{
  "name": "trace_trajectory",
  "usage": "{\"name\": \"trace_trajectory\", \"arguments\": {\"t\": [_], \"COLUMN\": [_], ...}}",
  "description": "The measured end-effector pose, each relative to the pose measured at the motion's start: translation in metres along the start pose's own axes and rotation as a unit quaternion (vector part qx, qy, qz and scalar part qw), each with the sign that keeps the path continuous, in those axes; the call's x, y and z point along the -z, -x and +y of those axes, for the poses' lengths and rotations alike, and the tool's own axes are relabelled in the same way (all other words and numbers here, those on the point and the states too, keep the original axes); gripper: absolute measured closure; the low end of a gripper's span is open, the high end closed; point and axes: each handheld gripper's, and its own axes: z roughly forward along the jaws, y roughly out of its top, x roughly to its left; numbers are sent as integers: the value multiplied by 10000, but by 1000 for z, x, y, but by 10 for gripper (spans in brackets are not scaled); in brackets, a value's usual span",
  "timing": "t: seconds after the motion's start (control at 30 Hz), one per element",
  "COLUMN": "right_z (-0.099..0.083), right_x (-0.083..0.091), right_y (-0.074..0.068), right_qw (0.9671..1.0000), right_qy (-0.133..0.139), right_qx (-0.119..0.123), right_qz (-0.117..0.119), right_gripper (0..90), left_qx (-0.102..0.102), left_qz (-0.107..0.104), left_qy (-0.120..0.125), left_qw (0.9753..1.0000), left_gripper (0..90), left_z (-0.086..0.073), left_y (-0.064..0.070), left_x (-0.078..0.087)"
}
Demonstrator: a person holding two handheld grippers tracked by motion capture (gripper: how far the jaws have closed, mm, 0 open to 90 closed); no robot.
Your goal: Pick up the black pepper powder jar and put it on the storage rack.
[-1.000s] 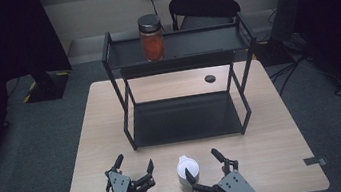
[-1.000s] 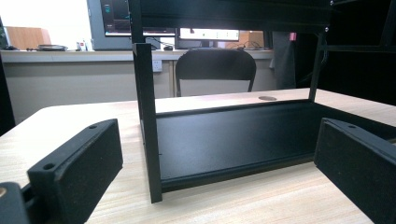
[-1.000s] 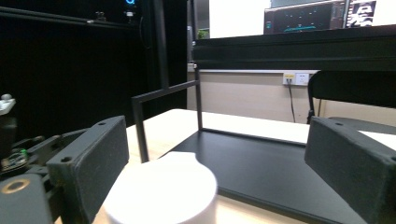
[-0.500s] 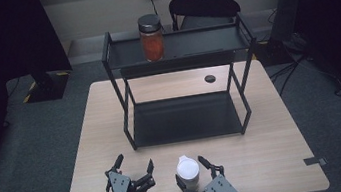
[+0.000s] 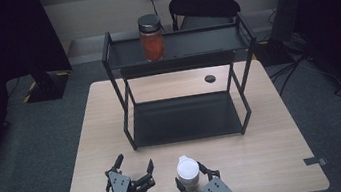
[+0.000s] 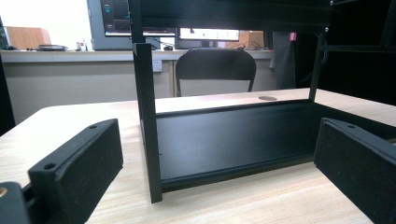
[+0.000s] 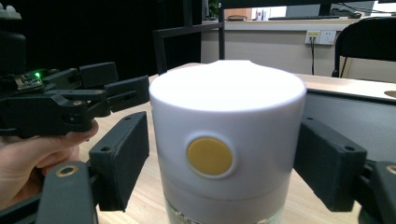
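A white-capped bottle (image 5: 187,168) with a round yellow button (image 7: 209,156) stands on the table near the front edge. My right gripper (image 5: 190,174) has one jaw on each side of its cap and is shut on the bottle (image 7: 224,121). The pads (image 7: 122,156) press against the cap's sides. To its left my left gripper (image 5: 134,162) rests open on the table, with nothing between its jaws. In its own view the left gripper (image 6: 217,149) faces the black rack. The same gripper (image 7: 70,100), held by a hand, appears in the right gripper view.
A black two-tier rack (image 5: 184,96) stands mid-table, its lower shelf (image 6: 233,140) bare. A jar (image 5: 151,37) of orange-red contents sits on the top shelf at the left. A black chair (image 5: 204,8) stands behind the table. The tabletop has a round cable hole (image 5: 210,78).
My right gripper has moved left and forward, and its jaws have come around the white bottle and closed on it. The left gripper has stayed still.
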Motion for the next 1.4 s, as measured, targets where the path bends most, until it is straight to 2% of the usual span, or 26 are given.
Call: {"name": "trace_trajectory", "arguments": {"t": [0.33, 0.77, 1.4], "right_z": [3, 4, 21], "right_x": [-4, -3, 4], "right_y": [2, -2, 2], "right_qw": [9998, 9997, 9997], "right_qy": [-210, -209, 118], "right_qx": [-73, -39, -6], "right_qz": [-7, -101, -190], "right_gripper": [284, 301, 302], "left_qx": [1, 2, 2], "left_qz": [0, -2, -4], "left_qy": [-1, 1, 1], "left_qw": [10000, 10000, 10000], "left_gripper": [4, 4, 4], "left_z": [0, 0, 0], "left_y": [0, 0, 0], "left_x": [0, 0, 0]}}
